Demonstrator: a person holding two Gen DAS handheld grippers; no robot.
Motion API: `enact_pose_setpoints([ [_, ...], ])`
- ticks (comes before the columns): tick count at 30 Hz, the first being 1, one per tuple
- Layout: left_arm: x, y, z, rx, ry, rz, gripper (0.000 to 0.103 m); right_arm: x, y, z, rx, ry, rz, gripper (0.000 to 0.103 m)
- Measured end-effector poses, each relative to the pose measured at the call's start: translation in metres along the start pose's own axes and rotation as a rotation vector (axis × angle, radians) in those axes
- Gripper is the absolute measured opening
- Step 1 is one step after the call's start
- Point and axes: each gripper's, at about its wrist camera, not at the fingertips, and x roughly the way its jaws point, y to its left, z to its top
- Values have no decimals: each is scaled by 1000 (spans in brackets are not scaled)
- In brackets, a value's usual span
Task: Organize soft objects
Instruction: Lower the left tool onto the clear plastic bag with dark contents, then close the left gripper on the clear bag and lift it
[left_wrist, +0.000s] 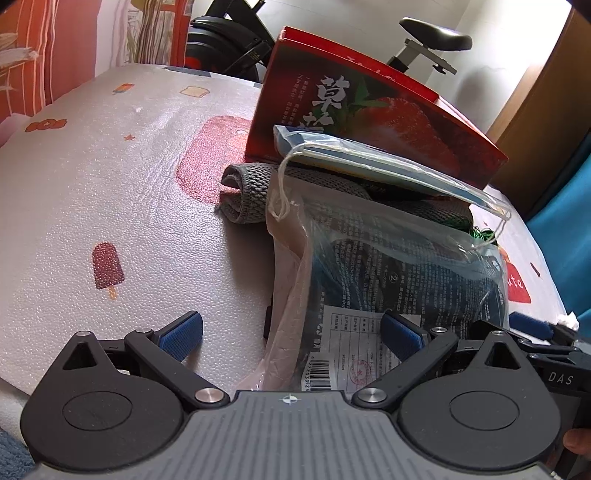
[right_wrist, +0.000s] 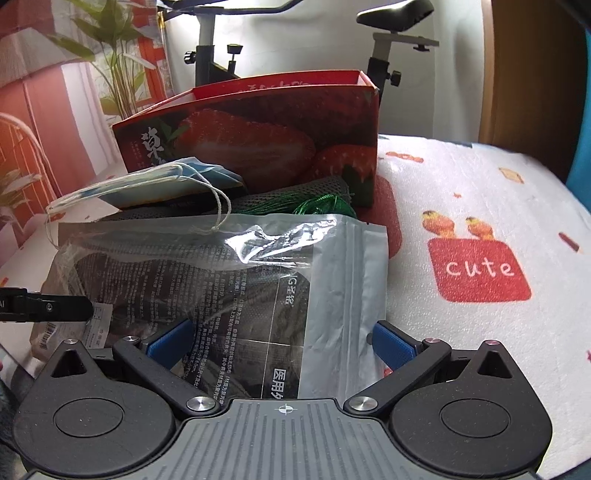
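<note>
Where masks (right_wrist: 155, 181) overlap, grey cloth (left_wrist: 251, 192) hides.

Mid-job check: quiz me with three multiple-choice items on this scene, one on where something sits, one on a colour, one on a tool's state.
1. Where does the blue face mask lie?
A. Inside the box
B. On the pile, against the strawberry box
C. Alone on the mat

2. What colour is the tassel of thread behind the plastic mask packet?
A. Green
B. Yellow
C. Pink

3. How does the right tool stand?
A. Shut on the packet
B. Shut on nothing
C. Open over the packet

Answers: B, the mask leans at the box's front wall on top of the grey knit cloth; A, green strands show there; C, the blue pads are wide apart.
</note>
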Motion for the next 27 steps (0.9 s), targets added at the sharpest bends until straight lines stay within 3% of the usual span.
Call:
enact_pose_setpoints([
  [4,-7,-8,-1,51,-19,33,102,-8,5,-1,-22,-4,-20,103],
  [6,-13,-14,-1,93,-42,61,95,-12,5,0,-29,-10,-19,102],
  [8,-19,-19,-1,131,-65,71,80,-18,4,1,-25,-27,-8,101],
  [13,-26,-17,3,126,-95,30,53,-23,2,2,-15,-47,24,90],
  [16,-27,-16,2,129,-109,21,45,-17,-2,2,0,-23,42,82],
  [27,-20,-22,-5,184,-90,-2,51,-10,-8,-2,46,-28,67,84],
])
